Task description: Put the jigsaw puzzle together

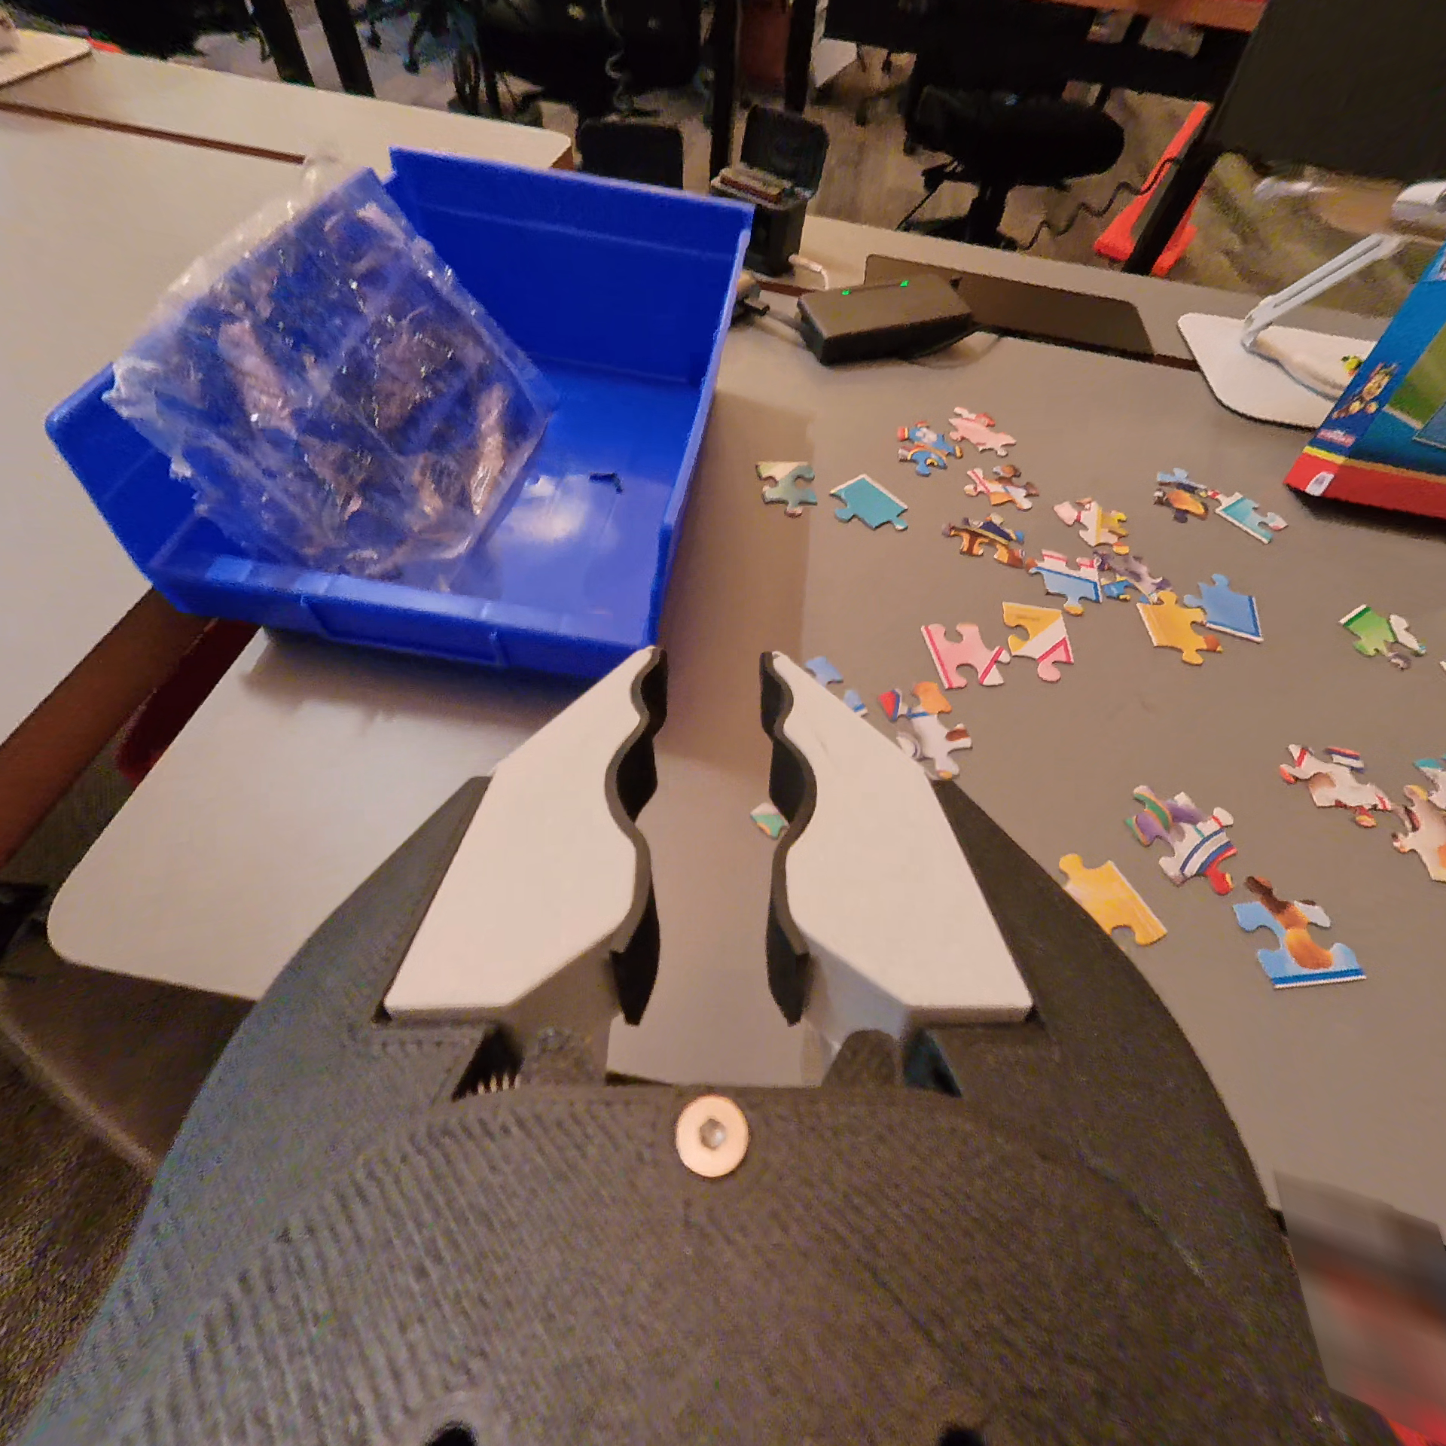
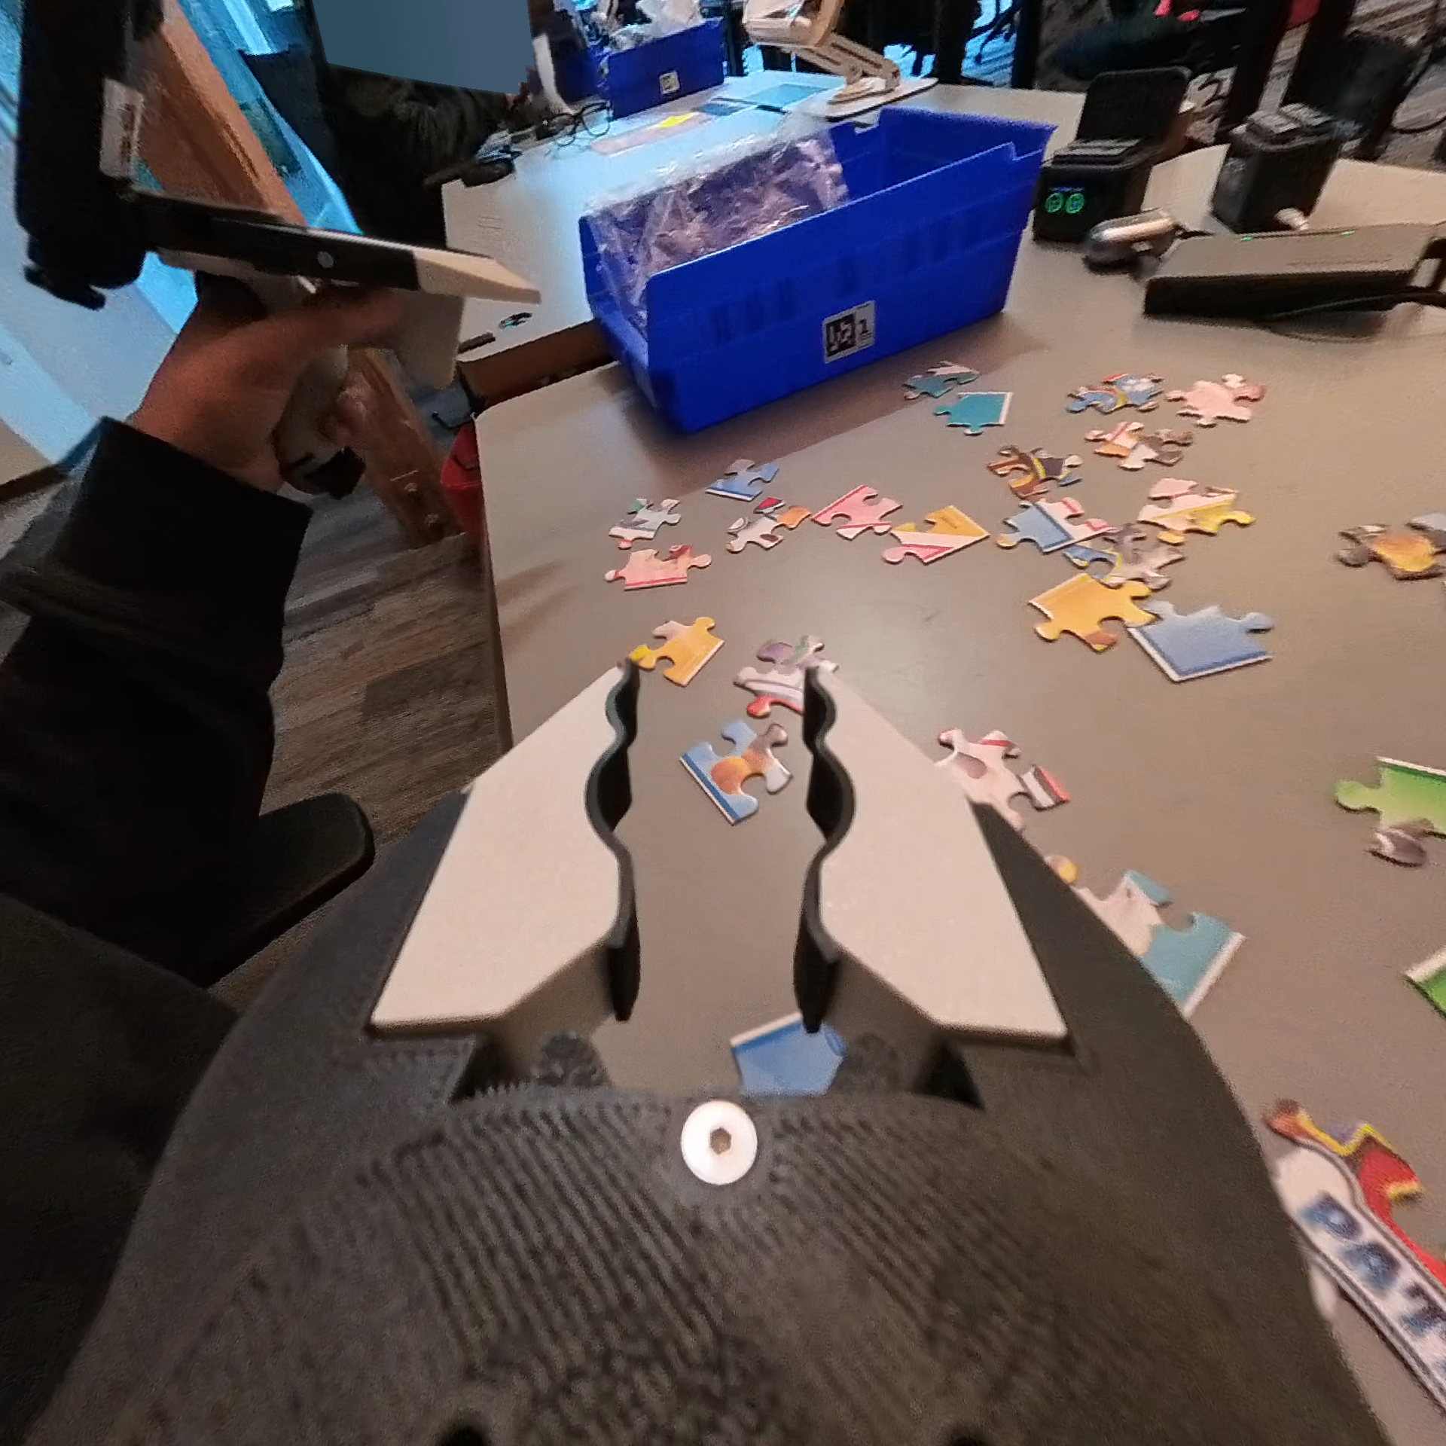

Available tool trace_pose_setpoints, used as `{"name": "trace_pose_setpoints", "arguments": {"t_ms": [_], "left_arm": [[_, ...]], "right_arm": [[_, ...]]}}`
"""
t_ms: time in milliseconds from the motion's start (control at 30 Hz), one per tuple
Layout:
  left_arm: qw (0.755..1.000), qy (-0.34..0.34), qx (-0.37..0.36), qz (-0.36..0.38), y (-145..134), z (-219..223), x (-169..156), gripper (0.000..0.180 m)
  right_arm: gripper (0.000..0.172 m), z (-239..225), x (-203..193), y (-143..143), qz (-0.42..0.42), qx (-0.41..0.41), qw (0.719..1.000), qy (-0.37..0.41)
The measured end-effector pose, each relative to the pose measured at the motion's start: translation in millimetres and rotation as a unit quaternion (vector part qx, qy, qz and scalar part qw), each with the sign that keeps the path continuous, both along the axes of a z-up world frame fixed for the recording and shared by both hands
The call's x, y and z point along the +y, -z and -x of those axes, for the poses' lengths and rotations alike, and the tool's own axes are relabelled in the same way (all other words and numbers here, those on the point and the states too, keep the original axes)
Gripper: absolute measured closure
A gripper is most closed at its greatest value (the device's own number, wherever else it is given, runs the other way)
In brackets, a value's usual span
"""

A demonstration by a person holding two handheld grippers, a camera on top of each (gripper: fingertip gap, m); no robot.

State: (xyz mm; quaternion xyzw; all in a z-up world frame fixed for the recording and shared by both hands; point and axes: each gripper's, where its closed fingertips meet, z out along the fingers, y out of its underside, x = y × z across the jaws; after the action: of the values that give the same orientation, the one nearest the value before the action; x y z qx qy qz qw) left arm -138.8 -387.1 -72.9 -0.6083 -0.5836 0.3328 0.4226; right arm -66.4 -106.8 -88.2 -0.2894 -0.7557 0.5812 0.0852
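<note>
left gripper (image 1: 712, 665) hangs above the table (image 1: 1017, 1095) near the front right corner of the blue bin (image 1: 579, 313), jaws apart with nothing between them; the bin holds a clear plastic bag (image 1: 329, 407). right gripper (image 2: 720, 677) is also released and bare, poised over the loose puzzle pieces (image 2: 1088, 606), with a blue-orange piece (image 2: 739, 767) lying flat on the table below the gap, untouched. a red-blue box (image 1: 1385, 438) sits at the far right of the table.
</note>
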Motion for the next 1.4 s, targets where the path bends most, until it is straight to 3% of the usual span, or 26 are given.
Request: {"name": "trace_pose_setpoints", "arguments": {"t_ms": [233,567,833,900,1033,1233,1400], "left_arm": [[0.999,-0.010,-0.032,0.007,23.1,-3.9,-4.6,0.158],[0.998,0.025,-0.052,0.028,42.3,26.4,31.0,0.163],[0.995,0.087,-0.020,-0.044,28.7,61.9,74.5,0.165],[0.997,0.078,-0.018,-0.021,25.7,72.0,75.6,0.179],[0.999,0.041,-0.015,0.015,19.0,88.7,61.5,0.180],[0.985,0.135,0.017,-0.108,-2.8,97.0,120.3,0.180],[0.986,0.156,0.003,-0.052,6.7,99.5,148.6,0.180]], "right_arm": [[0.131,1.1,-4.4,8.7,-0.006,-0.010,1.000,-0.009],[0.133,12.3,32.3,16.9,-0.053,0.014,0.997,0.057],[0.132,10.1,63.7,21.5,-0.097,0.033,0.987,0.122],[0.131,8.6,69.8,20.0,-0.095,0.032,0.986,0.136],[0.130,3.3,84.3,21.3,-0.111,0.034,0.980,0.163],[0.130,-3.0,105.7,16.2,-0.109,0.043,0.972,0.202],[0.130,-4.8,103.3,23.5,-0.103,0.033,0.974,0.197]]}}
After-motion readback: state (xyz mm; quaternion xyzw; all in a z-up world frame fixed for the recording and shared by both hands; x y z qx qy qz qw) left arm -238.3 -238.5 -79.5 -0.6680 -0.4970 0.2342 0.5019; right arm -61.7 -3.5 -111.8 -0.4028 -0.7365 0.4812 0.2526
